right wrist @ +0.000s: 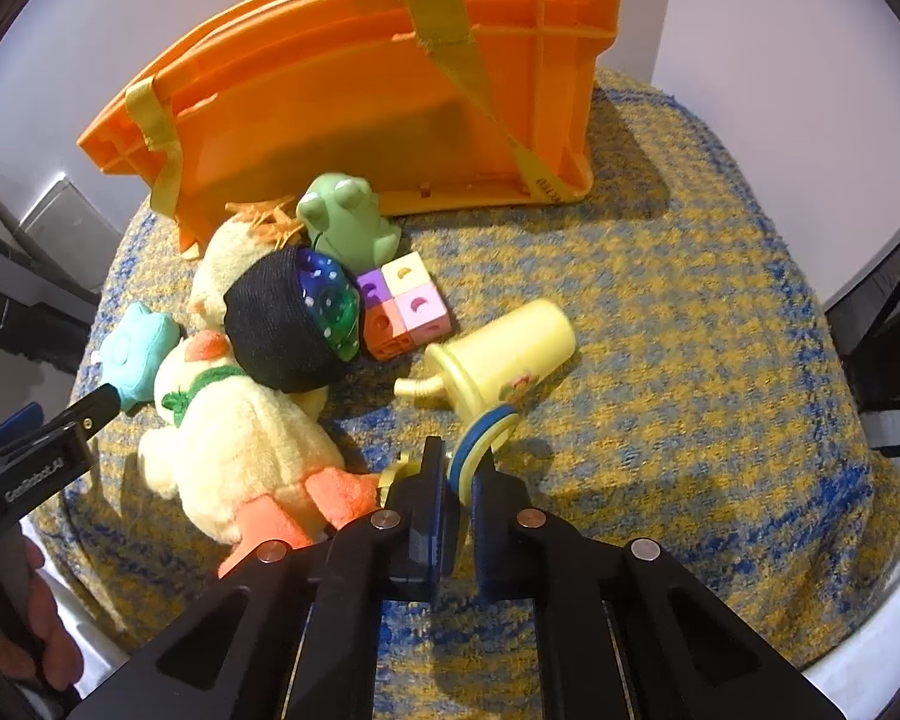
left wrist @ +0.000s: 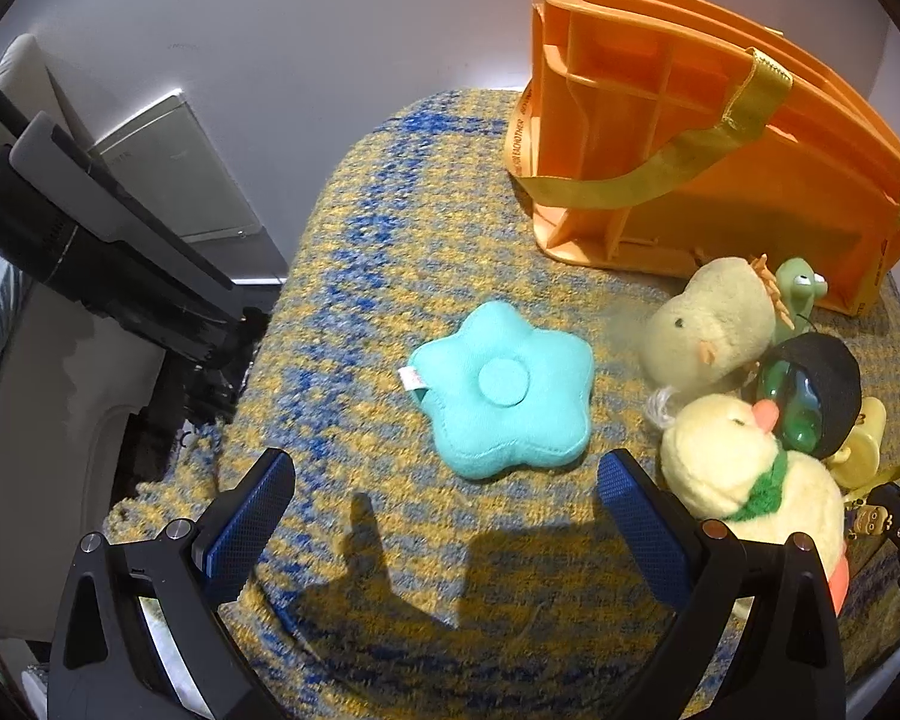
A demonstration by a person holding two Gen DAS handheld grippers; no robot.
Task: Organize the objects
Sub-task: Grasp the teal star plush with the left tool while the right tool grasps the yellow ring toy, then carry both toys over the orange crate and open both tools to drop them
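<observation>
A teal star-shaped plush lies on the yellow-blue knitted cover, just ahead of my open, empty left gripper; it also shows in the right wrist view. An orange crate with yellow straps lies tipped on its side at the back, and in the right wrist view. My right gripper is shut on a yellow-and-blue ring by a yellow toy cup. Two yellow plush chicks lie to the right.
A green frog toy, a black cap over a green-blue ball and a block of coloured cubes crowd in front of the crate. The left gripper's finger shows at the left. Dark equipment stands off the cover's left edge.
</observation>
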